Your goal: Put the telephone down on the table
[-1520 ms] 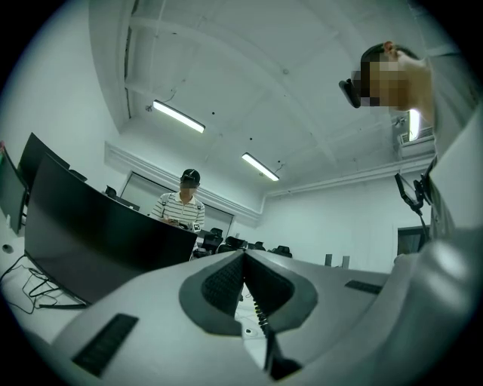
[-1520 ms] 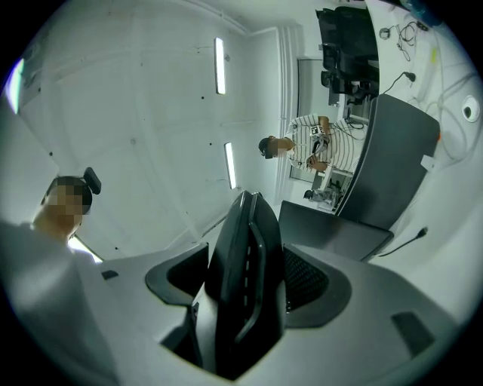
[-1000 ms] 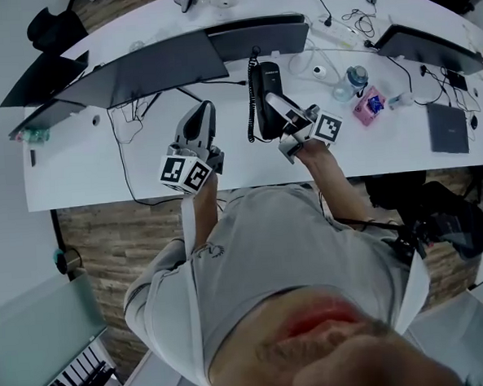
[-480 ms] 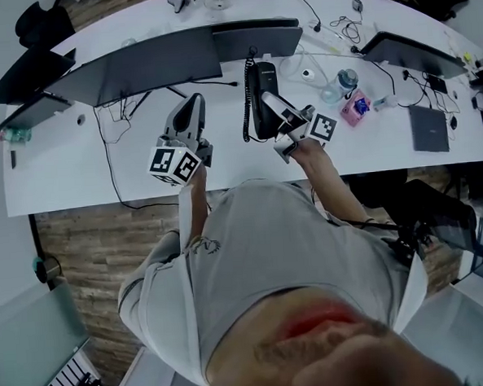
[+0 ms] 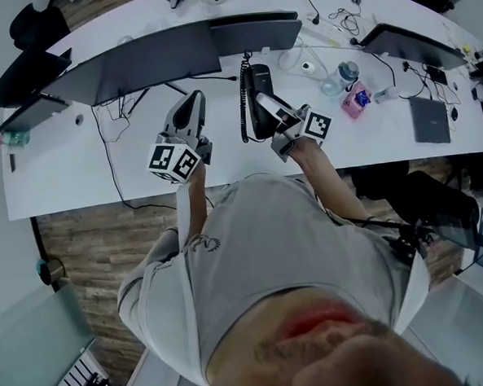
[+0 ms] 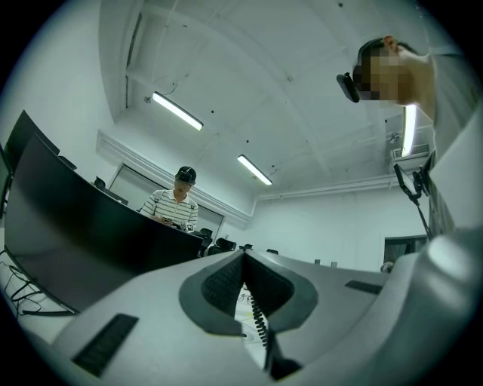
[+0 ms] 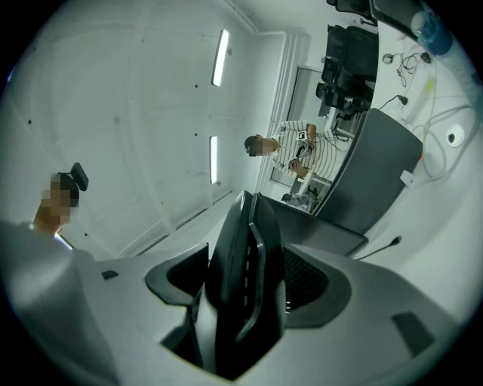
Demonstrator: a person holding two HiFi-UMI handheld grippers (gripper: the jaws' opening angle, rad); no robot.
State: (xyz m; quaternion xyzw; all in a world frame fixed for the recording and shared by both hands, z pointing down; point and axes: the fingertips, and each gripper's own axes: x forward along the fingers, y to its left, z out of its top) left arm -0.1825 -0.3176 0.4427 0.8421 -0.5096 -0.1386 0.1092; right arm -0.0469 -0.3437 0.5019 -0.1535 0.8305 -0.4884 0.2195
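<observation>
Black corded telephone (image 5: 257, 79) is clamped upright in the right gripper (image 5: 265, 106), low over the curved white table (image 5: 77, 174), hardly shifted this past second, so seemingly not yet released; left gripper (image 5: 192, 101) hangs closed, empty.

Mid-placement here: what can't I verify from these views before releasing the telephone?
- Whether the telephone touches the table: in the head view the right tool covers its underside; the right gripper view shows only its clamped edge.
- The coiled cord's far end: too small in the head view, cut off by the left tool in the left gripper view.
</observation>
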